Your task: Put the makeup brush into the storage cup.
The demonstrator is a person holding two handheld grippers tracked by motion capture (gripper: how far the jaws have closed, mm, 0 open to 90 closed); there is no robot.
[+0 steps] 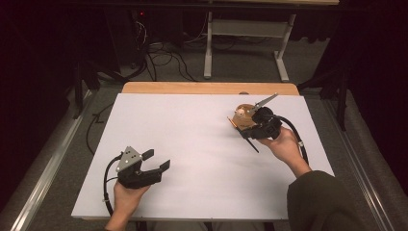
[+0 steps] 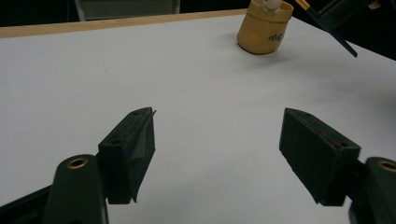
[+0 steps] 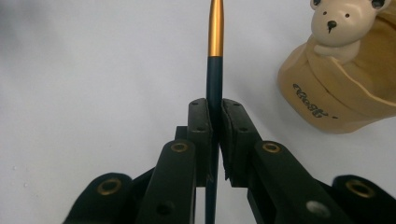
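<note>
A white bench (image 1: 202,144) carries a tan pot (image 2: 264,29) near its far right corner, with a small bear figure (image 3: 337,25) peeking out of its top. The right gripper (image 3: 214,116), held in a hand (image 1: 284,144) just beside the pot, has its jaws clamped together on a dark brush handle (image 3: 214,88) with a gold metal band, the brush running straight out between them. The left gripper (image 1: 156,161) sits over the near left part of the bench, well apart from the pot, its jaws spread wide with nothing between them above the bare white surface.
</note>
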